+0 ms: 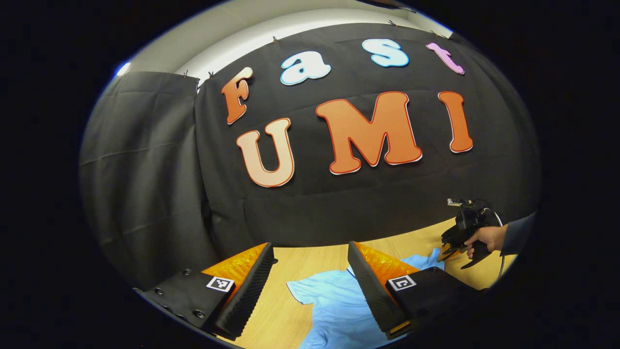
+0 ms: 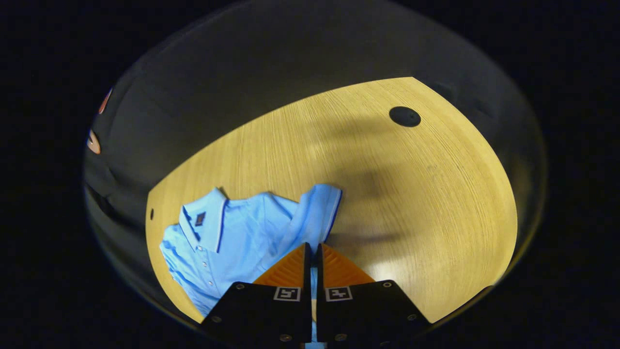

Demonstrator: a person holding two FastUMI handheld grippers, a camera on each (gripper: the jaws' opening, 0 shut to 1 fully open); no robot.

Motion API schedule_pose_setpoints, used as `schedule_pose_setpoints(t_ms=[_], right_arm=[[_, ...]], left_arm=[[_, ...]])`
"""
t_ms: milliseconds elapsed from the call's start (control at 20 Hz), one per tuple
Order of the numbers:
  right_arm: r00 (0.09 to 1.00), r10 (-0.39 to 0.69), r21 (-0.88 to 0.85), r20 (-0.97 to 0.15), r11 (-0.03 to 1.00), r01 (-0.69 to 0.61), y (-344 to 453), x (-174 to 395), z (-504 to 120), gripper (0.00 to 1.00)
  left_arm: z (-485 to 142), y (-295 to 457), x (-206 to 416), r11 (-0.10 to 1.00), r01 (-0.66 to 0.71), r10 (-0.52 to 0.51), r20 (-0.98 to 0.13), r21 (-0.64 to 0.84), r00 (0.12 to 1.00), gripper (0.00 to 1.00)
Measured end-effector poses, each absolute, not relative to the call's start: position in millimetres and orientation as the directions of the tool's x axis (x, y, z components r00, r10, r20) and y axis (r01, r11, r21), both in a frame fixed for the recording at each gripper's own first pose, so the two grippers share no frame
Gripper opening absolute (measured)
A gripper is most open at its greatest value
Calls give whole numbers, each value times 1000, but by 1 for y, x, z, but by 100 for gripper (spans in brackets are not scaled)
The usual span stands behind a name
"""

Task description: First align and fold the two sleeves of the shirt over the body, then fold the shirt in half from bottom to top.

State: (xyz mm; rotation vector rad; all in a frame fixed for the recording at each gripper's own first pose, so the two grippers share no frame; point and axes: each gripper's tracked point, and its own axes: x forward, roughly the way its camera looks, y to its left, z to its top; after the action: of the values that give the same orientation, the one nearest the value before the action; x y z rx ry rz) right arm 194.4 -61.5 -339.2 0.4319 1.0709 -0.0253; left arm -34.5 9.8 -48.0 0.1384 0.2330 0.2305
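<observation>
A light blue polo shirt (image 2: pixel 237 228) lies face up on the wooden table (image 2: pixel 397 203), collar (image 2: pixel 208 223) toward the left of the right gripper view. Its sleeve (image 2: pixel 319 208), edged in dark blue, lies just beyond my right gripper (image 2: pixel 312 247). That gripper is shut, and a strip of blue cloth shows between its fingers. In the left gripper view my left gripper (image 1: pixel 310 247) is open over the table with nothing between its fingers, and the shirt (image 1: pixel 334 305) lies below it. Farther right, a hand holds the right gripper (image 1: pixel 457 242) at a raised corner of the shirt.
A round black cap (image 2: pixel 404 116) sits in the table (image 1: pixel 290 264) far from the shirt. A small dark hole (image 2: pixel 151 214) is near the table's edge by the collar. Black cloth walls stand behind the table on all sides.
</observation>
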Motion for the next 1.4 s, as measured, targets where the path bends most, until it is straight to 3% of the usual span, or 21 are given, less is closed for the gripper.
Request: schedule_pose_setpoints(t_ms=[400, 700, 900, 1000, 1050, 1400], right_arm=[[525, 350, 442, -776, 895, 55, 4, 204, -306, 4], [491, 422, 486, -762, 874, 3, 58, 205, -311, 5], [448, 484, 533, -752, 846, -19, 78, 197, -312, 10], [445, 513, 556, -734, 830, -41, 81, 195, -301, 20], [456, 518, 557, -724, 829, -57, 83, 194, -299, 30], [542, 447, 443, -712, 884, -147, 53, 181, -270, 71]], left_arm=[[-51, 19, -30, 956, -227, 265, -215, 188, 940, 100], [-59, 44, -17, 941, -281, 319, -222, 189, 921, 100], [-73, 57, -6, 947, -280, 313, -265, 158, 912, 100], [-78, 64, 1, 949, -273, 309, -281, 160, 909, 100], [-82, 65, 4, 951, -268, 304, -294, 157, 906, 99], [-129, 79, 21, 973, -226, 224, -423, 47, 878, 98]])
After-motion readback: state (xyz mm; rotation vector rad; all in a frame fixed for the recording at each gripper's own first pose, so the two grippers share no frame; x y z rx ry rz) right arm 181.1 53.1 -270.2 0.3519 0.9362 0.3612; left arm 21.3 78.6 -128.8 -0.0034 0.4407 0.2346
